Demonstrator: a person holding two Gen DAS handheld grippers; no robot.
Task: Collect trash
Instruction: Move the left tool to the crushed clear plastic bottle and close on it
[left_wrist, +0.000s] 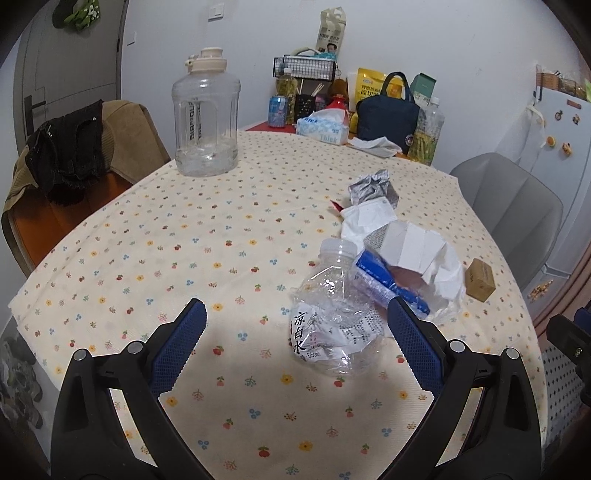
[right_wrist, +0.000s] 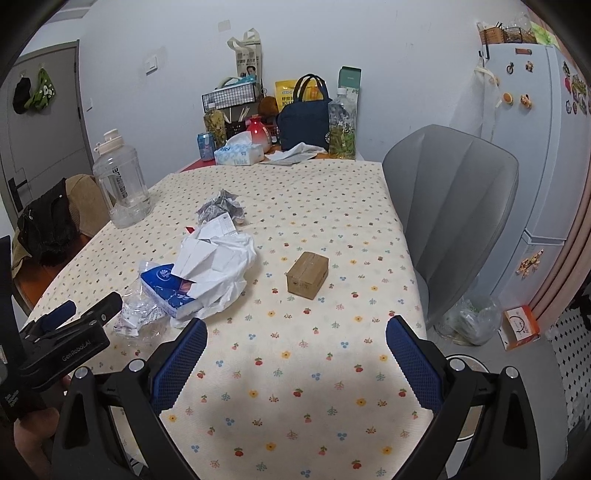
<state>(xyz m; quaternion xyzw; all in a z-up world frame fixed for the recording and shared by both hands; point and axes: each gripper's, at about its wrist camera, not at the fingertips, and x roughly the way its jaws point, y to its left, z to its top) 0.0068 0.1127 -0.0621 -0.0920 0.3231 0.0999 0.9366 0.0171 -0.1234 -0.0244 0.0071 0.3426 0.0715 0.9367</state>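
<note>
A crushed clear water bottle (left_wrist: 332, 314) lies on the flowered tablecloth, just inside my open left gripper (left_wrist: 295, 314), close to its right finger. Behind it lies a pile of trash: a blue tissue pack (left_wrist: 384, 280), torn white paper and plastic (left_wrist: 410, 251), and a crumpled silver wrapper (left_wrist: 373, 184). A small brown cardboard box (left_wrist: 479, 279) sits to the right. In the right wrist view the pile (right_wrist: 218, 266), the bottle (right_wrist: 140, 314) and the box (right_wrist: 307, 275) lie ahead of my open, empty right gripper (right_wrist: 295, 332). The left gripper (right_wrist: 70, 332) shows at the left edge.
A big clear water jug (left_wrist: 205, 114) stands at the table's far left. Bags, bottles, a tissue box (left_wrist: 322, 129) and a can crowd the far end. A grey chair (right_wrist: 454, 206) stands at the right, a clothes-draped chair (left_wrist: 74, 155) at the left. A clear trash bag (right_wrist: 469, 321) lies on the floor.
</note>
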